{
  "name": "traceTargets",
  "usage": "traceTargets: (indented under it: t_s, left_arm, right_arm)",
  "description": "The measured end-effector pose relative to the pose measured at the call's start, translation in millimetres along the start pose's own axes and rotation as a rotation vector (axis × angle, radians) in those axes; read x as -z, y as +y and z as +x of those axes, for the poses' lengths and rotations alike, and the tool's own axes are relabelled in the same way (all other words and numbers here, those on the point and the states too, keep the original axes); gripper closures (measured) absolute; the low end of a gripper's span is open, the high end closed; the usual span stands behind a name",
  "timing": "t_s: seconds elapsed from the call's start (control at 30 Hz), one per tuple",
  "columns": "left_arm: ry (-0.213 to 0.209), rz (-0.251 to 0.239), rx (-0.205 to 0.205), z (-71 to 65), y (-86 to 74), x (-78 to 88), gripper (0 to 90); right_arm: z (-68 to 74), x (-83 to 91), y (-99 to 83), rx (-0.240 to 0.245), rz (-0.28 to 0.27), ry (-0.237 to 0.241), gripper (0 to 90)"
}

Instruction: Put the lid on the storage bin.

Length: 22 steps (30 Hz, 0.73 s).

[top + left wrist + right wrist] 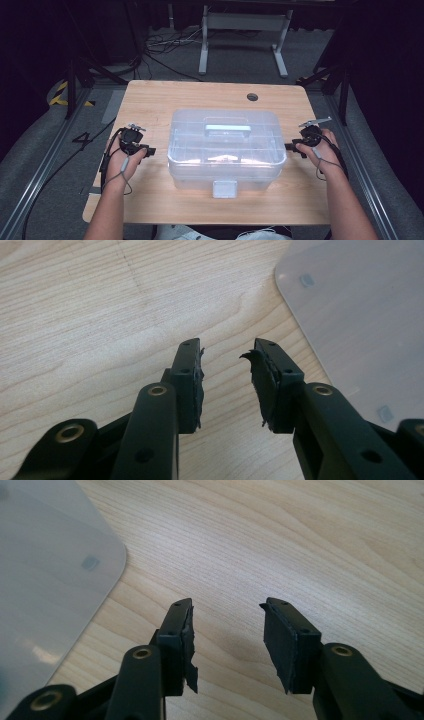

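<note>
On the worktop (150, 100) the clear box (226, 150) sits latched, untouched; left tool (148, 150) and right tool (290, 146) flank it, spread, empty.

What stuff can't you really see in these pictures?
- What lies inside the clear box: high view, blurred by the cloudy lid and glare.
- Most of the box: both gripper views, cut off by the picture's edge.
- Whether the front latch is fastened: high view, too small.
- The person's elbows: high view, cut off at the bottom edge.
</note>
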<state>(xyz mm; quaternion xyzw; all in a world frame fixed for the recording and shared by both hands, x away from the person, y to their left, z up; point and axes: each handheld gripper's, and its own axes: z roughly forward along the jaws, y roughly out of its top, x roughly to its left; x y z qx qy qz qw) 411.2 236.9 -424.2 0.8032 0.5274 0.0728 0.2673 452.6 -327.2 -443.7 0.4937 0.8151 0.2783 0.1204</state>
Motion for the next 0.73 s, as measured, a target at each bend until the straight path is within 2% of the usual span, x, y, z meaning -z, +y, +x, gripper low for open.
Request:
traceTargets:
  t_s: [0.3,0.43,0.67,0.73]
  left_arm:
    - [-0.002,0.048,-0.012,0.3,-1.8,-12.6,64.0]
    - [-0.005,0.091,-0.025,-1.0,-2.1,-16.5,62.7]
    - [-0.01,0.114,-0.046,-2.0,-2.6,-19.2,57.0]
    - [-0.007,0.107,-0.046,-2.1,-2.6,-19.8,54.4]
  right_arm:
    - [3.1,-13.8,-2.5,0.01,0.037,0.006,55.7]
    - [5.0,-18.0,-3.2,0.022,0.048,0.0,55.4]
    - [6.9,-19.9,-2.8,0.031,0.049,-0.002,54.2]
    - [6.9,-19.7,-2.4,0.034,0.042,-0.009,53.8]
